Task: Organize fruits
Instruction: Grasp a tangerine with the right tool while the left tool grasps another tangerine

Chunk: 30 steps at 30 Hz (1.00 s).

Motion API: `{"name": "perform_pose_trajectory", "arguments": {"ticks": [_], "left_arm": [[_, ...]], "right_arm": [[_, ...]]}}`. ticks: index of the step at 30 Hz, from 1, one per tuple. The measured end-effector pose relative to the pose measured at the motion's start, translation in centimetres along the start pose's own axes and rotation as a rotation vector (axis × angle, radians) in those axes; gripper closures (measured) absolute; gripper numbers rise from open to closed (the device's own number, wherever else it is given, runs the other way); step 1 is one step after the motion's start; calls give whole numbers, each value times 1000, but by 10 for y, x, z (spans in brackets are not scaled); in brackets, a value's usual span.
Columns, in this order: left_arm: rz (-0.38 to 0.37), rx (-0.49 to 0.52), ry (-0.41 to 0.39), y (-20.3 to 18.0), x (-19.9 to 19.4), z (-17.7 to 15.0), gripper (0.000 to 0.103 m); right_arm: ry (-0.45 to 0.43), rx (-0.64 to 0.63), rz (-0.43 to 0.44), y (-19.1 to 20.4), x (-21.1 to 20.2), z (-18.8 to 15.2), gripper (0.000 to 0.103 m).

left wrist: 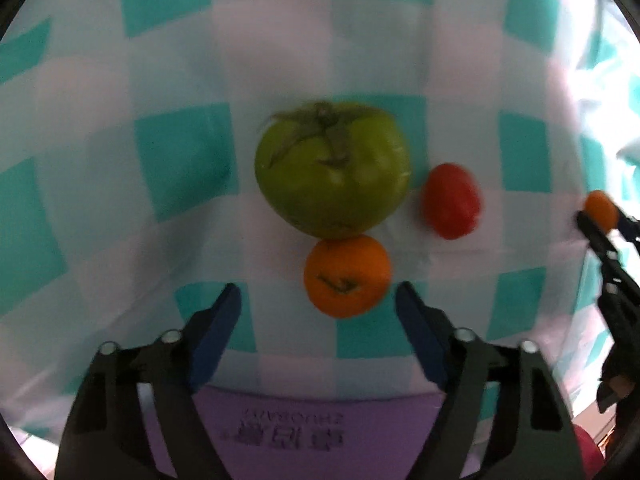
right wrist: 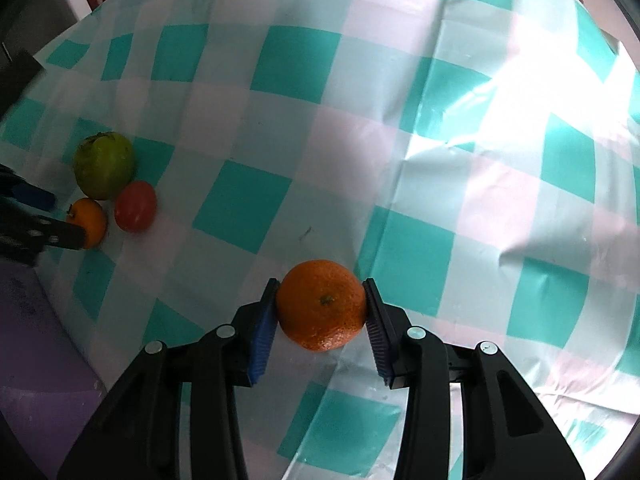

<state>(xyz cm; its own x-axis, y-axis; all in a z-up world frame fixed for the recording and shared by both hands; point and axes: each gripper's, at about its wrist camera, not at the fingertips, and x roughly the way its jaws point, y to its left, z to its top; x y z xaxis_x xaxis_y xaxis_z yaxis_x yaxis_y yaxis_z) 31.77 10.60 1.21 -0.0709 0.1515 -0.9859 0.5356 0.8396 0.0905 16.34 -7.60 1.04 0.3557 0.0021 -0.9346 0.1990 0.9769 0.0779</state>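
- right gripper point(right wrist: 322, 308) fingers clamped on a big orange point(right wrist: 322, 305), stem dimple facing the camera
- left gripper point(left wrist: 318, 300) fingers released, straddling a small orange point(left wrist: 346, 276), not touching
- green tomato point(left wrist: 332, 168) stem-up; red tomato point(left wrist: 452, 200) beside it, long axis roughly upright in the left view
- teal-checked cloth point(right wrist: 400, 140) covers the desk

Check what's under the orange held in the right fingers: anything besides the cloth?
Only the checked tablecloth shows around the orange clamped in the right gripper. The patch directly beneath it is covered, and whether the orange rests on the cloth or is lifted cannot be told.
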Motion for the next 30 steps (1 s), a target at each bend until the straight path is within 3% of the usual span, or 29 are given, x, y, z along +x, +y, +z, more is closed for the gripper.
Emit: {"name": "perform_pose_trajectory", "arguments": {"ticks": [1, 3, 9, 13, 15, 16, 19, 27, 30], "left_arm": [[-28, 3, 14, 1, 5, 2, 37], [-53, 9, 13, 0, 5, 3, 41], [-27, 16, -9, -4, 6, 8, 43], [-25, 16, 2, -5, 9, 12, 44], [-24, 27, -2, -9, 7, 14, 49], [-37, 33, -9, -11, 7, 14, 58], [-13, 22, -35, -12, 4, 10, 59], [-32, -36, -191, -11, -25, -13, 59], [-17, -60, -268, -15, -40, -39, 59]], "right_arm": [[0, 2, 0, -2, -1, -2, 62], [0, 4, 1, -5, -3, -6, 62], [7, 13, 8, -15, -8, -17, 62], [-2, 6, 13, -11, -4, -1, 62], [-6, 4, 14, -12, -6, -1, 62], [-8, 4, 14, -12, -5, -4, 62], [-11, 10, 13, -15, -9, -7, 62], [-15, 2, 11, -11, -24, -16, 62], [-9, 5, 6, -14, -36, -18, 62]]}}
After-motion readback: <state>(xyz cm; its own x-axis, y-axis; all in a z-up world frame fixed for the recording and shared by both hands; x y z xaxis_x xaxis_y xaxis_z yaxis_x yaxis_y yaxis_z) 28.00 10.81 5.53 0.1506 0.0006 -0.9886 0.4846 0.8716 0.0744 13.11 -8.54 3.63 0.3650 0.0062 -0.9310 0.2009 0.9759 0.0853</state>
